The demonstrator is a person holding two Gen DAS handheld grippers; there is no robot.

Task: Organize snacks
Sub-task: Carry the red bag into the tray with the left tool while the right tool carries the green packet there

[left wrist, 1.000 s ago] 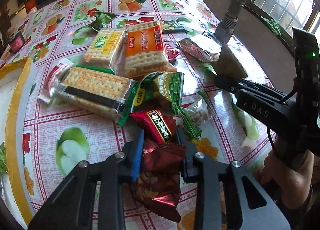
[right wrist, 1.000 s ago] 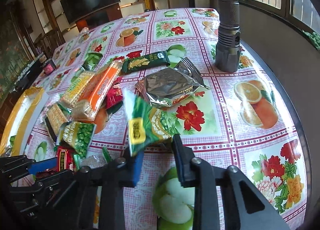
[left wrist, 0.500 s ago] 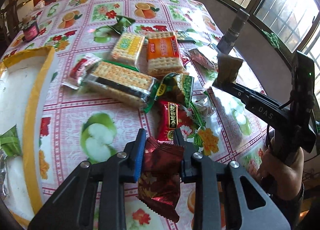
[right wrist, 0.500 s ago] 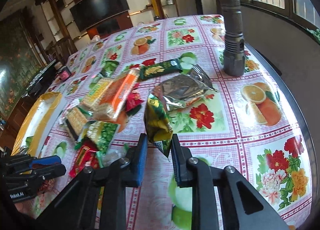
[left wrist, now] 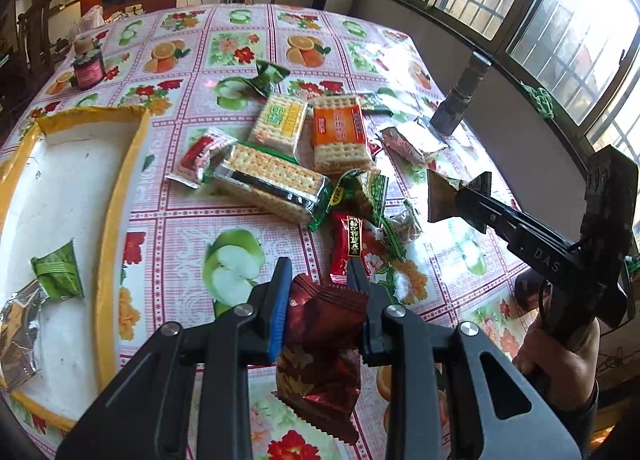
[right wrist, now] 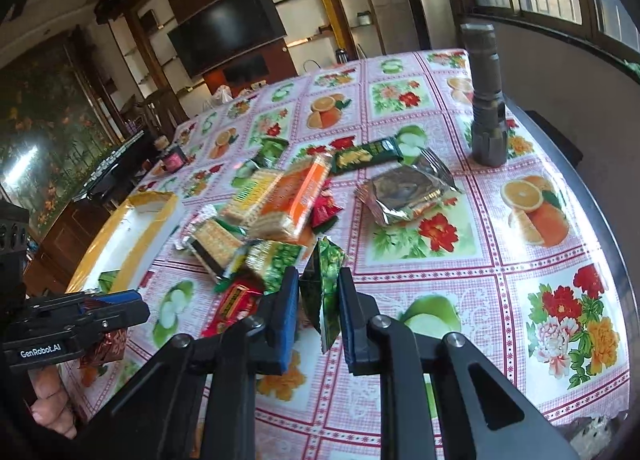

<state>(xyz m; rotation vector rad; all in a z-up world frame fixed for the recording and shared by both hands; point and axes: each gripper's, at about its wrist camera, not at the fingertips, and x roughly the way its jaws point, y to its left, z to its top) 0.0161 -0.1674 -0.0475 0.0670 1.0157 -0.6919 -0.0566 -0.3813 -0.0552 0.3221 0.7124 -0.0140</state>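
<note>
Dark red foil fills your left gripper (left wrist: 320, 292): its fingers are clamped on a dark red snack packet (left wrist: 320, 352) that hangs clear of the tablecloth (left wrist: 168, 236), its lower end crumpled, its print too creased to read. Your right gripper (right wrist: 318, 300) has been closing and now pinches a green snack packet (right wrist: 322, 292) edge-on, so you see only a thin folded sliver of it; from the left wrist view that same packet is a dark backlit shape against the window glare, its colour lost.

Beside the left gripper stands the yellow-rimmed white tray (left wrist: 120, 187), cut off by the left edge of the frame. Inside it lie a small green packet (left wrist: 58, 272) and a silver packet (left wrist: 18, 336), the second partly out of view.

On the cloth ahead of you the remaining snacks overlap in a heap: a cracker pack with a black band (left wrist: 268, 183), an orange cracker pack (left wrist: 340, 131), a yellow-green cracker pack (left wrist: 280, 119), and a red packet (left wrist: 350, 248) just beyond the left fingertips. Several smaller wrappers are half buried under these and cannot be told apart. A silver pouch (right wrist: 404, 187) lies apart, near an upright grey flashlight (right wrist: 486, 99). Your own hands show only as slivers at the frame edges.
</note>
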